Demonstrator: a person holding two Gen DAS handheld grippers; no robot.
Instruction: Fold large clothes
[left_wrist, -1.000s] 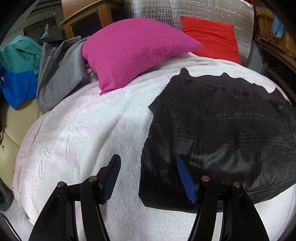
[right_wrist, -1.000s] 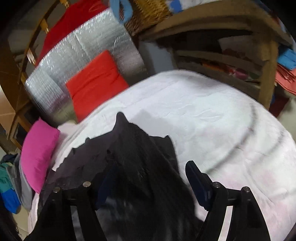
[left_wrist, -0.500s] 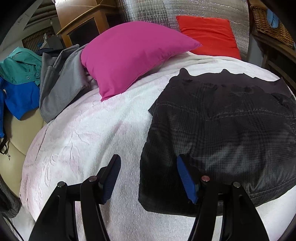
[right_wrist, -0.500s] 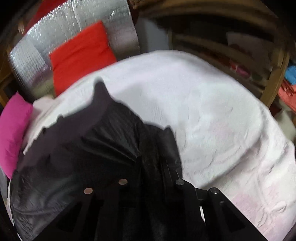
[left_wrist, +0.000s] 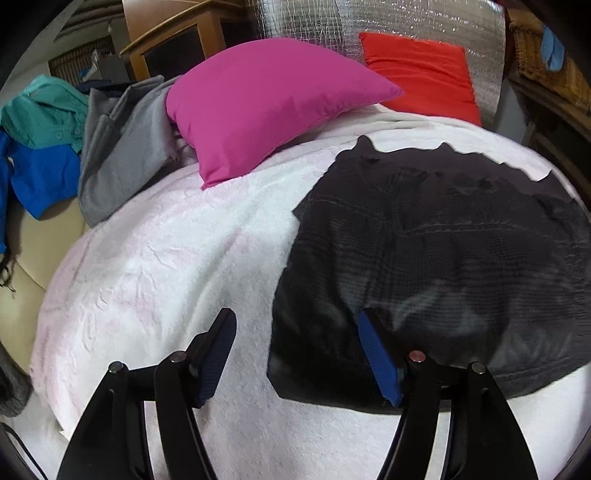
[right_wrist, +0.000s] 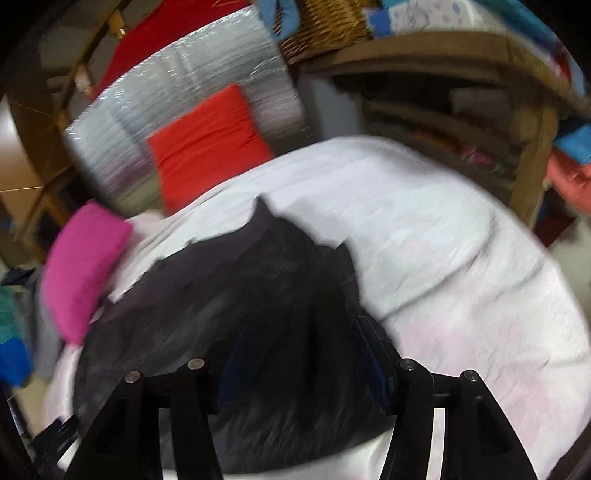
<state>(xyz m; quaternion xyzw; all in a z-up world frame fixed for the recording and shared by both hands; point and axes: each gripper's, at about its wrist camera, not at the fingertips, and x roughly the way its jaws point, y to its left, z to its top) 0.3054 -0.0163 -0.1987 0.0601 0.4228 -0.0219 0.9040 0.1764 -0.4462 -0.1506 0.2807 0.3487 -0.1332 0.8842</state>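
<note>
The black garment (left_wrist: 436, 258) on the bed (left_wrist: 166, 258) looked thin, soft and light, so I judged its near edge under my left claw (left_wrist: 299, 354) the best hold. Both claws stood open and gripped nothing; the right claw (right_wrist: 303, 362) had just been opening over the cloth.

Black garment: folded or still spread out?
Folded at least once: black garment lies flat as a compact block on the white blanket, no sleeves or legs showing. Layers underneath: cannot tell.

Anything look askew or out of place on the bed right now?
Yes: the black garment isn't flat. In the right wrist view a fold of it stands bunched up as a ridge on the white blanket.
</note>
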